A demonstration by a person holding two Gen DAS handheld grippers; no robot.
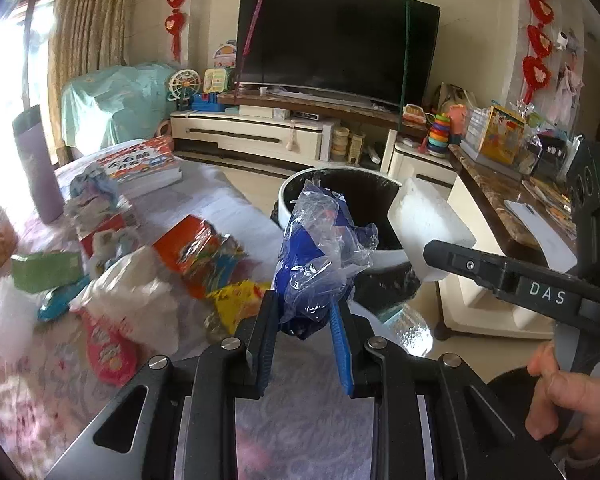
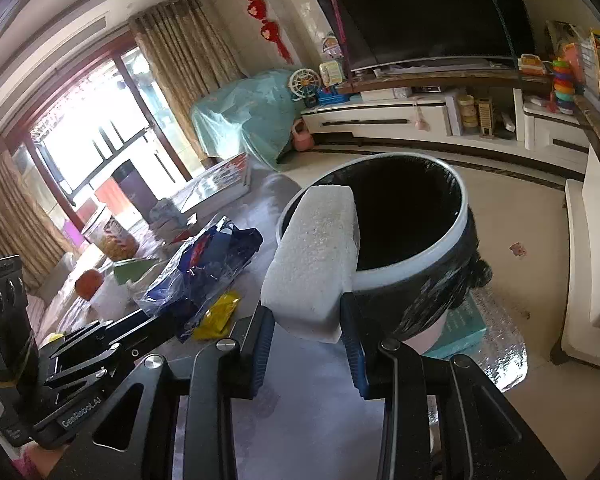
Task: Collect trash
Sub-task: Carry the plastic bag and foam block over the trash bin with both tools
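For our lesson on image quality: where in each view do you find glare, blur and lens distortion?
Left wrist view: the window is blown out white, the wrappers on the table are smeared, and the TV bows. Right wrist view: the window glares, the cabinet curves, and the foam block stays fairly sharp.

Bin [image 2: 416,268] mouth wide open, unobstructed; room above rim. Left side blocked w/ wrappers [image 1: 204,256] & book [image 1: 148,164] on tabletop [image 1: 228,200]. Cabinet [image 1: 496,200] crowds right.

Crinkled glossy plastic wrapper [image 1: 320,256], rough matt white foam block [image 2: 316,264], glossy bin liner [image 2: 432,296]
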